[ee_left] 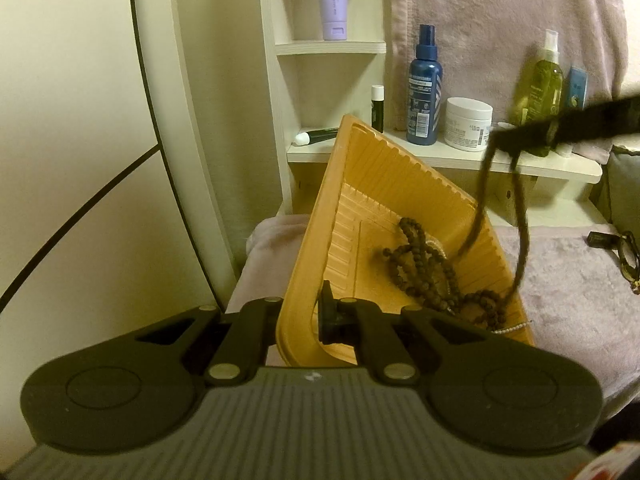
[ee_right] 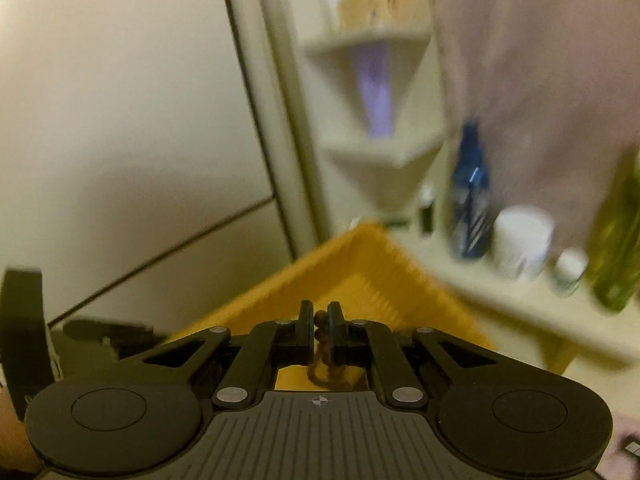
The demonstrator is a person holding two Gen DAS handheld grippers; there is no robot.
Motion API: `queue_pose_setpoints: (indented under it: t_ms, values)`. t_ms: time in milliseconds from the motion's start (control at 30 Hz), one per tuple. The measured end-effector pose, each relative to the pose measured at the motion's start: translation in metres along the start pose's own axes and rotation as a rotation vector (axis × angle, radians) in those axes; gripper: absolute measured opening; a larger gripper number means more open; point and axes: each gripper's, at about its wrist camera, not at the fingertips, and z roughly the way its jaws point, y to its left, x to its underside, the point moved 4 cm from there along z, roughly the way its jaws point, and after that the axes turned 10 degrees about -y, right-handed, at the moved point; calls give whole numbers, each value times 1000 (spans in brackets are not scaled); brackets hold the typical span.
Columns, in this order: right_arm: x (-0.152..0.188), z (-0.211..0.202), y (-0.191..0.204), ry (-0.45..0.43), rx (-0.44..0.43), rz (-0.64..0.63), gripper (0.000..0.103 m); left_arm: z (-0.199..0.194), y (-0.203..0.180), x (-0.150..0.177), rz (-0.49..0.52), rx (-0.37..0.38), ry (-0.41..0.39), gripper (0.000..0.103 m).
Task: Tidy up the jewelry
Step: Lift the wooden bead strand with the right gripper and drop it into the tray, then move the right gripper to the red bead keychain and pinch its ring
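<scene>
Tray (ee_left: 384, 184) gripped, left gripper (ee_left: 300, 320) | beads (ee_right: 320, 334) pinched, right gripper (ee_right: 320, 330)

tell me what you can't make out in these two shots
- Left wrist view: the right gripper is a motion-blurred streak, so its fingers are unreadable there.
- Left wrist view: the glasses are cut off by the right edge.
- Left wrist view: the left gripper's outer finger is hidden behind the tray wall.
- Right wrist view: the shelf bottles are too blurred to read any labels.
- Right wrist view: most of the bead necklace is hidden behind the right gripper's own fingers.
</scene>
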Motion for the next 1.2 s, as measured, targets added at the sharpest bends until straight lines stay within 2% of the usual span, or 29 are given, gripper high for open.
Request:
queue_pose_setpoints:
  t_ms: [200,367,433,467,500,600,867,1000,1200]
  values:
    - [30,23,0,92,-55,44,6,1,2,0,-4,-1,2,5]
    - [39,27,-7,114,-60,61,8,1,3,0,-5,-1,3,5]
    - [38,22,-14,93,-29,69,24,1,3,0,-5,-1,3,5]
    - [37,17,-19,78,-13,86,47,1,3,0,-5,-2,3,5]
    - [37,12,-23,61,-2,108,58,1,2,0,-3,-3,3,5]
    - [41,-10,-40,14,49,165,58,1,2,0,-2,-3,3,5]
    - [81,-84,-94,-48,288,287,58,1,1,0,7,-7,2,5]
    - [99,-124,-112,-79,433,285,58,1,0,1,10,-8,3,5]
    - [125,-178,-127,-90,688,191,58,0,-2,1,17,-10,1,5]
